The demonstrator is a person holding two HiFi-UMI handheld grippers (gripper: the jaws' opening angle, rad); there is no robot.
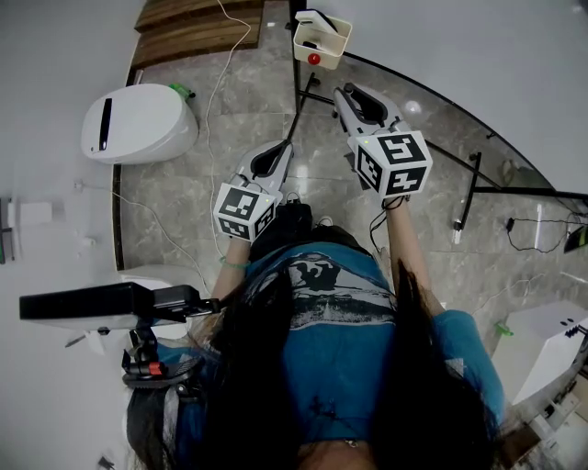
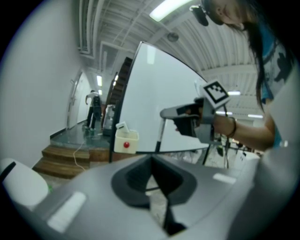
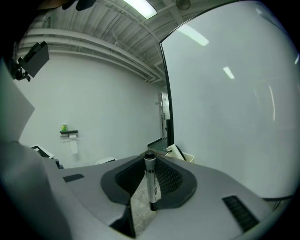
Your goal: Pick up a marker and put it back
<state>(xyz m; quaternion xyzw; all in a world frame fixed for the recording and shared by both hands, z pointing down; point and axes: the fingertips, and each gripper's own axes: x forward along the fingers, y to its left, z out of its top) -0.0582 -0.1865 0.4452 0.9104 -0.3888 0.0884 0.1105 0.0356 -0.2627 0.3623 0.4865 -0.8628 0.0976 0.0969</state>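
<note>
Black-capped marker stands upright, pinched in the right gripper, so the pick-up looks done and the return to the cream holder by the whiteboard remains, while the left gripper is closed and empty.

Room check from my side: ahead and right of my right gripper it's all big white whiteboard with a black frame, so that way's a wall. The cream plastic box with a red dot hangs on the board's left edge, just past the jaw tips, open at the top. The board's black metal stand legs stick out low over the grey marble floor.

Left of the box is open air. My left gripper has nothing close in front. The white rounded pod, the wooden steps and a thin white cable are all well off to the left.
</note>
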